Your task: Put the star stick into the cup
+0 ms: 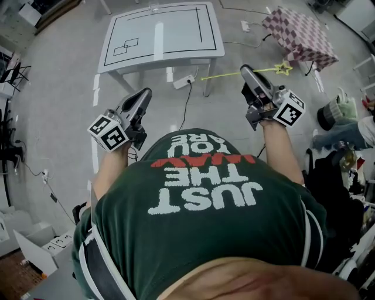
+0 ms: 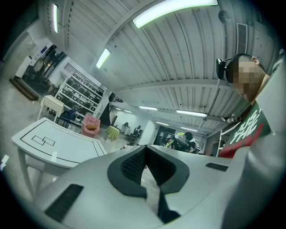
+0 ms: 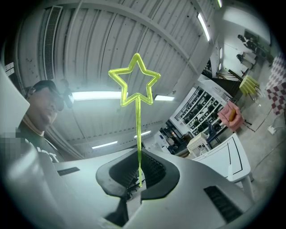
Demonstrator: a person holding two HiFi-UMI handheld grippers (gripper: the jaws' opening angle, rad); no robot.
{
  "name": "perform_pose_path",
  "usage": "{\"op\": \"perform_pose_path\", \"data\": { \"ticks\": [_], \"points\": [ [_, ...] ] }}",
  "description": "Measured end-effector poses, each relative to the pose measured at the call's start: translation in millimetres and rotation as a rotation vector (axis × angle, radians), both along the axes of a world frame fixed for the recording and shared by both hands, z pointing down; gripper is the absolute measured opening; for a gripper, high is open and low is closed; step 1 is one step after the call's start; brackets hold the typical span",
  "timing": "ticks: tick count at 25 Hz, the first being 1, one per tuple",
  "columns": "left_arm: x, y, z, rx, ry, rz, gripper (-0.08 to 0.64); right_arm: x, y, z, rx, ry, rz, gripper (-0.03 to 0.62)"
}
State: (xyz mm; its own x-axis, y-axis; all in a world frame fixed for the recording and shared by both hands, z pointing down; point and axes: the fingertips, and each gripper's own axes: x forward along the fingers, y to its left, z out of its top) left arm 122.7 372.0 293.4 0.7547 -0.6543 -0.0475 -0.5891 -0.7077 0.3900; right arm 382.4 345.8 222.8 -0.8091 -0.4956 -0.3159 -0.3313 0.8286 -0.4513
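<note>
The yellow-green star stick point(image 1: 222, 75) lies across the tips of my right gripper point(image 1: 245, 69), its star out to the right. In the right gripper view the thin stick point(image 3: 138, 125) rises from between the jaws of the right gripper point(image 3: 138, 154), which is shut on it, star uppermost. My left gripper point(image 1: 145, 94) hangs in front of the person's left side; its jaws point(image 2: 145, 147) are shut with nothing between them. Ahead stands a white table point(image 1: 158, 35) with a small clear cup point(image 1: 153, 7) at its far edge; the cup point(image 2: 71, 128) is small and hard to make out. Both grippers are well short of the table.
A power strip and cable point(image 1: 184, 82) lie on the floor under the table's near edge. A checked-cloth table point(image 1: 299, 35) stands at the far right, bags point(image 1: 340, 108) on the right, boxes point(image 1: 35, 249) at the lower left. Shelves point(image 2: 82, 94) and a pink chair point(image 2: 90, 125) are behind.
</note>
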Motion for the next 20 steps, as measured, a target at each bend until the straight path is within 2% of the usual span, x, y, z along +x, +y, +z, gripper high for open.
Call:
{"op": "perform_pose_path", "data": {
  "ticks": [5,9,15,20],
  "points": [
    [-7,-12,4,-0.022,0.009,-0.012,0.011,-8,-11,2,0.002,0.000,-0.010,0.043],
    [-34,-50,14,-0.032,0.029,-0.004,0.011,-30,-47,6,-0.009,0.026,0.019,0.043],
    [-100,-156,36,-0.016,0.078,0.062,0.011,-99,-140,11,0.000,0.054,0.051,0.043],
    [-167,-251,30,-0.032,0.080,0.104,0.011,-182,-226,7,-0.019,0.053,0.072,0.043]
  ]
}}
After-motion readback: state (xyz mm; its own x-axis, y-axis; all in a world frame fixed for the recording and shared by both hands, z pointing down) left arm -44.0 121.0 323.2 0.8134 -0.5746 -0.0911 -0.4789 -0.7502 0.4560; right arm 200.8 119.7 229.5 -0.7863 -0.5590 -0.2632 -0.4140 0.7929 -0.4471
